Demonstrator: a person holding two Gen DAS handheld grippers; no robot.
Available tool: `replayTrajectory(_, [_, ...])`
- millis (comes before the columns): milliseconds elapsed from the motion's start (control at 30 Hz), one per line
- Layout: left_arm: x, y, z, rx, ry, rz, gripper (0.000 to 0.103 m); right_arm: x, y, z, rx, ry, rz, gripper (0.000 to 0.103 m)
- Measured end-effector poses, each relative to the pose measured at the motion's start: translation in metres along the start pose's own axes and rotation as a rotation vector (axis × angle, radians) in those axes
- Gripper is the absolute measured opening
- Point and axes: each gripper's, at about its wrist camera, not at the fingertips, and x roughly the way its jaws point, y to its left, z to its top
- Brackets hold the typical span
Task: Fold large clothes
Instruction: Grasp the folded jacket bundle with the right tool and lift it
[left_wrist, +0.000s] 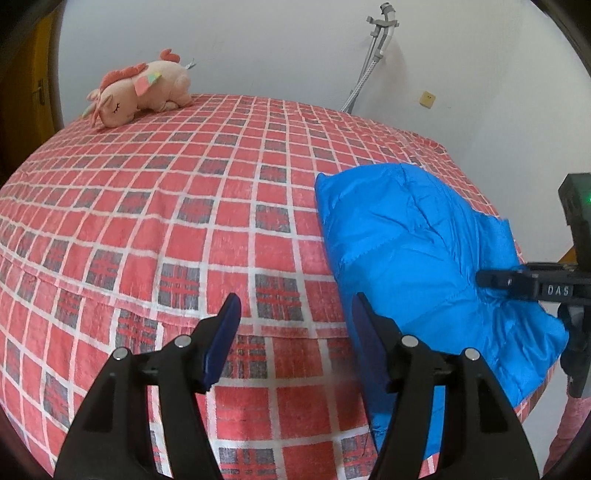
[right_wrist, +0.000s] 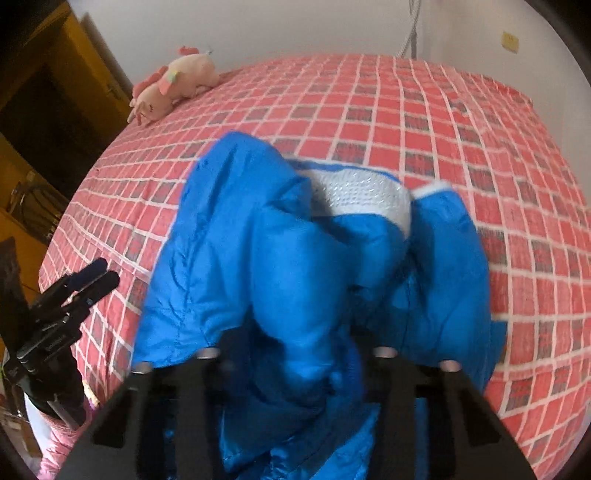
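1. Lying on a bed (left_wrist: 184, 229) covered in a red-and-white check sheet with grey plaid squares, a bright blue puffer jacket (left_wrist: 413, 258) sits bunched toward the right side of the mattress, near its near edge.
2. Left hand-held gripper (left_wrist: 293, 332): jaws spread wide, nothing between them. Blue pads visible on both fingers. It hovers over bare sheet just left of the jacket; the right finger (left_wrist: 369, 343) overlaps the jacket's left edge in the left wrist view, contact cannot be confirmed.
3. Right hand-held gripper (left_wrist: 484, 278): enters from the right in the left wrist view, its dark tip against the jacket's right portion, where the fabric puckers around it.
4. Right wrist view: the jacket (right_wrist: 295, 258) fills the centre and is heaped over the finger area, hiding both fingertips. A fold of blue fabric runs down between the finger bases. Appears clamped on the jacket; jaw gap itself not visible.
5. A white knit band (right_wrist: 364, 195) shows at the jacket's far side in this view, blurred.
6. The left hand-held gripper (right_wrist: 99, 277) appears at the left edge of the right wrist view, apart from the jacket.
7. Pink plush toy (left_wrist: 140, 88) lies at the far left corner of the bed, well apart from the jacket.
8. White wall (left_wrist: 258, 48) behind the bed.
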Motion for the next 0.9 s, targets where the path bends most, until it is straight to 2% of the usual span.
replayTrajectory(100, [0.000, -0.001, -0.002, -0.002, 0.002, -0.012, 0.062, -0.009, 0.009, 0.004, -0.040, -0.023, -0.008, 0.015])
replayTrajectory(400, [-0.018, -0.033, 0.000, 0.037, -0.026, -0.083, 0.062, -0.069, 0.003, 0.011, -0.050, -0.132, 0.054, 0.011])
replayTrajectory(633, [-0.027, -0.081, 0.002, 0.112, -0.045, -0.154, 0.062, -0.111, -0.029, 0.006, -0.021, -0.211, 0.042, 0.011])
replayTrajectory(767, [-0.024, -0.114, 0.000, 0.173, -0.042, -0.190, 0.062, -0.123, -0.056, -0.006, 0.012, -0.222, 0.030, 0.011])
replayTrajectory(900, [-0.013, -0.142, -0.004, 0.222, -0.021, -0.216, 0.062, -0.118, -0.087, -0.023, 0.060, -0.205, 0.015, 0.011])
